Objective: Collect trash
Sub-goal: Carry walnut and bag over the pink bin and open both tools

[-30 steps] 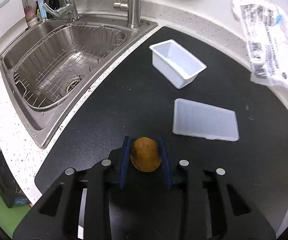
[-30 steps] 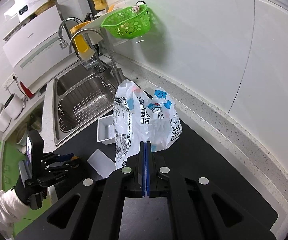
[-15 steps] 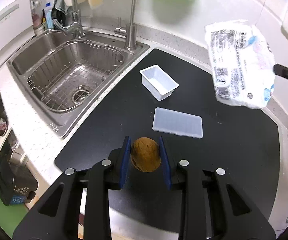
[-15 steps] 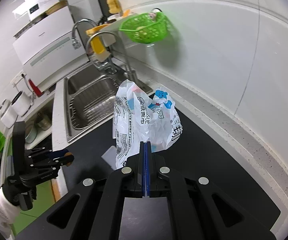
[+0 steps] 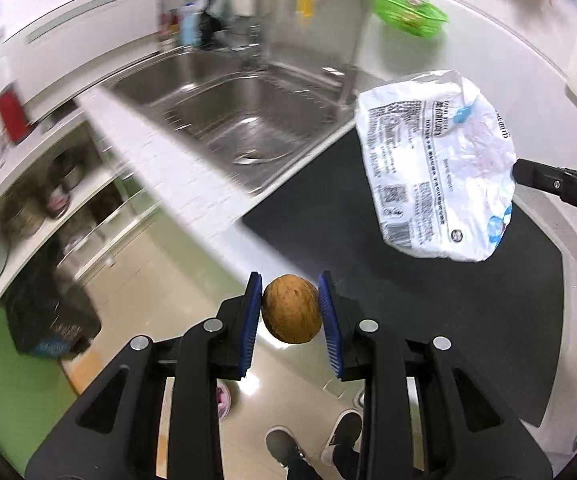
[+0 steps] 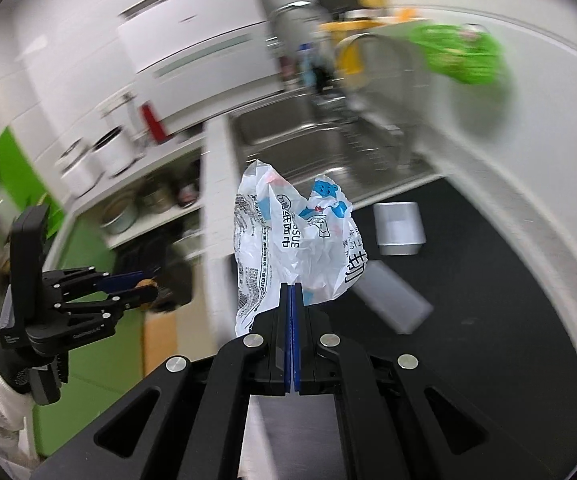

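Observation:
My left gripper (image 5: 290,307) is shut on a round brown nut-like piece of trash (image 5: 291,309) and holds it in the air past the counter's front edge, above the floor. The left gripper also shows in the right wrist view (image 6: 138,280) at the left. My right gripper (image 6: 291,290) is shut on a crumpled white tissue wrapper (image 6: 294,238) with blue print and holds it up over the black mat (image 6: 488,320). The wrapper shows in the left wrist view (image 5: 438,164) at the right.
A steel sink (image 5: 244,108) lies beyond the white counter edge. A white tub (image 6: 398,229) and a flat white lid (image 6: 394,302) lie on the mat. A dark bin (image 5: 48,316) stands on the floor at lower left. A green basket (image 5: 410,12) hangs on the wall.
Both grippers have pulled back and swung left off the counter with their loads. The left gripper now hangs over the floor instead of the mat.

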{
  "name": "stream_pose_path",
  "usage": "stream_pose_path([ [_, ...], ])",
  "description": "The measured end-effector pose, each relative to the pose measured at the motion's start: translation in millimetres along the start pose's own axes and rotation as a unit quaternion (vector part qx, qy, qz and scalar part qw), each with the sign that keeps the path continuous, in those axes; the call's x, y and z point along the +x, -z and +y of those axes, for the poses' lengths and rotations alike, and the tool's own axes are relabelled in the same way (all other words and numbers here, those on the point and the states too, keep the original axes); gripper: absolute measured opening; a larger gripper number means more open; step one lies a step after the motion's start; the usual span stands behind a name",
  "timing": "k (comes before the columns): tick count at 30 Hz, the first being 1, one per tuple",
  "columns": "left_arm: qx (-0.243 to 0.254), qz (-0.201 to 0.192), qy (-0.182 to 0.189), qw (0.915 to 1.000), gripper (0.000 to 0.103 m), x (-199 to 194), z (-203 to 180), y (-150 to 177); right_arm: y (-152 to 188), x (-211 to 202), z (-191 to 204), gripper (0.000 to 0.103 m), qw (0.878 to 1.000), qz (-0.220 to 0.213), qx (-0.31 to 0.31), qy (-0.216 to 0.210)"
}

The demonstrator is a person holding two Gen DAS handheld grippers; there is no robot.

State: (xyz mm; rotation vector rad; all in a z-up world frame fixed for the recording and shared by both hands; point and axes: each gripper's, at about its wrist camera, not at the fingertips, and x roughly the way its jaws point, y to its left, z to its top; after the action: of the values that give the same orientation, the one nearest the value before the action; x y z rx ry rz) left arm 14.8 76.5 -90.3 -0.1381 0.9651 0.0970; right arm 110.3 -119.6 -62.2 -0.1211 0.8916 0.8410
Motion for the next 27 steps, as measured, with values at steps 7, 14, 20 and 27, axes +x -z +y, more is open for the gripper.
stream_pose_path([
  [7,-0.081,0.008,-0.046,0.9956,0.029,-24,83,64,8,69,95,0.0,0.995,0.051,-0.069,-0.059],
  [14,-0.171,0.036,-0.079,0.9815,0.029,-13,170,145,38,153,165,0.0,0.982,0.119,-0.118,-0.09],
  [20,-0.227,0.071,-0.084,0.9676,0.029,48,230,222,86,249,202,0.0,0.967,0.182,-0.153,-0.097],
  [27,-0.267,0.11,-0.065,0.9553,0.029,155,274,306,164,364,211,0.0,0.953,0.236,-0.17,-0.084],
])
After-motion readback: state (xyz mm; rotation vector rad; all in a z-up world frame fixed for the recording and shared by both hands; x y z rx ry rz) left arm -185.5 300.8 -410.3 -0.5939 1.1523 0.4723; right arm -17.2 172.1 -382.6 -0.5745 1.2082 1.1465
